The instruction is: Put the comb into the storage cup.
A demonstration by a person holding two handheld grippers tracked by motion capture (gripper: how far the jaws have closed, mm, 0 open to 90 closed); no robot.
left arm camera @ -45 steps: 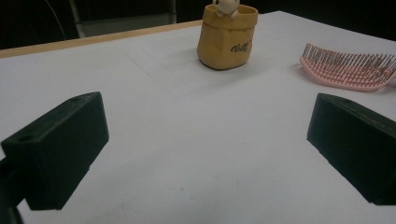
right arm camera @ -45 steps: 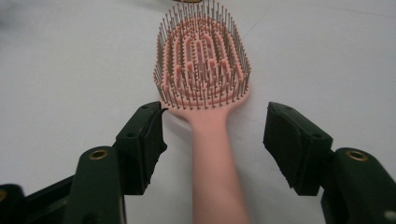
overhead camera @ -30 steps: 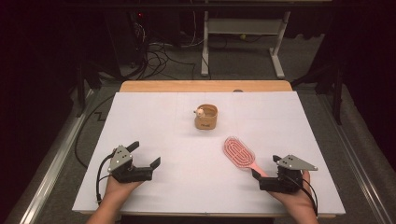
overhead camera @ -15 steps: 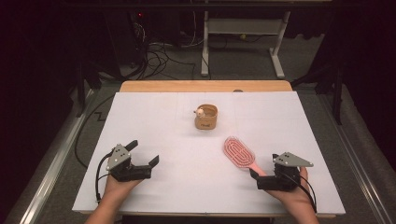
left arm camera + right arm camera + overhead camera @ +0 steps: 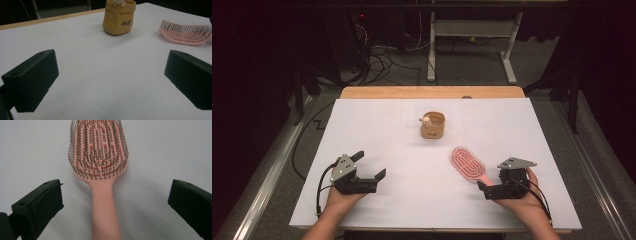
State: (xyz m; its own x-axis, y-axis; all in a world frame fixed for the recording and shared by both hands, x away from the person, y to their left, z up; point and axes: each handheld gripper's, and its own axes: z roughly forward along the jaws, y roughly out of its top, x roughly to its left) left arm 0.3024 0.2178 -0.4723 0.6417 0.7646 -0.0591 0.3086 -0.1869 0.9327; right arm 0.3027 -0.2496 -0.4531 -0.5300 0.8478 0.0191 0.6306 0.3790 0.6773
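A pink hairbrush (image 5: 467,162) lies bristles up on the white table (image 5: 377,125), right of centre, its handle pointing at the person. My right gripper (image 5: 493,181) is open, and the brush handle (image 5: 103,202) lies between its two jaws without touching either. A small yellow bag-shaped pot (image 5: 433,125) stands upright mid-table with a small pale figure at its rim. My left gripper (image 5: 371,165) rests at the near left, open and holding nothing. In the left gripper view (image 5: 110,72), the pot (image 5: 119,17) and the hairbrush (image 5: 186,33) are ahead.
A wooden strip (image 5: 432,92) runs along the table's far edge. Beyond it are a white desk frame (image 5: 472,40) and loose cables (image 5: 387,55) on the dark floor. Metal rails flank the table on both sides.
My right gripper has crept a little forward and left along the brush handle. The left gripper has barely shifted. Brush and pot stay where they were.
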